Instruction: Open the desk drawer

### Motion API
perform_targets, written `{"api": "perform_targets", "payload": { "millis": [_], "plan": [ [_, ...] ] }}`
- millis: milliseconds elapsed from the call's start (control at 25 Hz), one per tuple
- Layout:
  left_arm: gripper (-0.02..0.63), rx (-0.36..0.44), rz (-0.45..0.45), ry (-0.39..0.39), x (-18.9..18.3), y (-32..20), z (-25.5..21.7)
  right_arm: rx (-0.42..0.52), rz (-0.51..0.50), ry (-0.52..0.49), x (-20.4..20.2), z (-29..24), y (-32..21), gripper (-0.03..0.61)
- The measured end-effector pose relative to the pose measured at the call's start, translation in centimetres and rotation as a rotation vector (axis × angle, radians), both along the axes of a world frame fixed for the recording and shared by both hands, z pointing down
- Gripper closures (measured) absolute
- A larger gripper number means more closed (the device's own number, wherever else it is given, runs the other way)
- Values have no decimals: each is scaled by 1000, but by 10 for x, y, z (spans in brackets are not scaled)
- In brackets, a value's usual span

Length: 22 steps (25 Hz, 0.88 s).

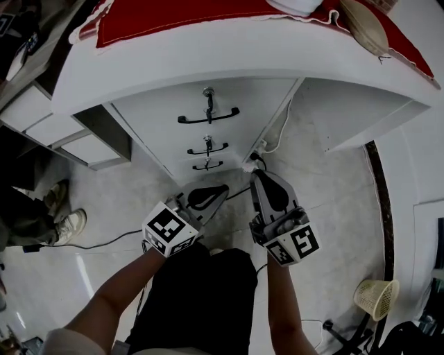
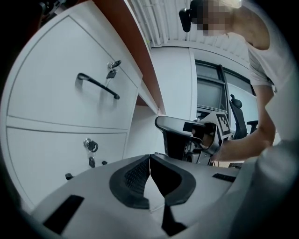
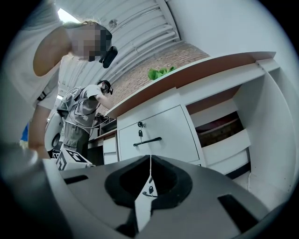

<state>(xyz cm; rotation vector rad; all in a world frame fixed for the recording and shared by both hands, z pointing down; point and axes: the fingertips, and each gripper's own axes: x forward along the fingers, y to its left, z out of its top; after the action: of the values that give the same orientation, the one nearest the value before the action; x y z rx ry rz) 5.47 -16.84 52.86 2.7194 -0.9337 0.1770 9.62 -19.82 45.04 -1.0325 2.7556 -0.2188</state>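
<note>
A white drawer unit (image 1: 208, 135) stands under the desk (image 1: 229, 62) with three stacked drawers. Each has a black handle; the top handle (image 1: 208, 116) has a key in the lock above it. My left gripper (image 1: 218, 191) and right gripper (image 1: 260, 177) hover side by side in front of the lowest drawer, apart from it, both shut and empty. In the left gripper view the shut jaws (image 2: 150, 161) point past the top handle (image 2: 98, 86) and a lower lock (image 2: 90, 145). From the right gripper (image 3: 150, 161) the top handle (image 3: 147, 141) lies straight ahead.
A red cloth (image 1: 173, 17) covers the desk top. A black cable (image 1: 236, 195) and a plug (image 1: 253, 158) lie on the floor by the unit's right side. Another person's shoe (image 1: 66, 225) is at the left, a wastebasket (image 1: 377, 297) at the lower right. Open knee space (image 3: 224, 130) is right of the unit.
</note>
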Motion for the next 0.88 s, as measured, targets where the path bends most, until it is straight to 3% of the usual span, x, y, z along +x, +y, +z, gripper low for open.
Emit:
{"api": "perform_targets", "payload": {
  "millis": [560, 880],
  "plan": [
    [603, 32, -29, 27, -29, -12, 82, -17, -113, 8, -15, 87, -4, 561],
    [603, 9, -3, 21, -42, -13, 119, -52, -207, 101, -43, 142, 6, 561]
  ]
}}
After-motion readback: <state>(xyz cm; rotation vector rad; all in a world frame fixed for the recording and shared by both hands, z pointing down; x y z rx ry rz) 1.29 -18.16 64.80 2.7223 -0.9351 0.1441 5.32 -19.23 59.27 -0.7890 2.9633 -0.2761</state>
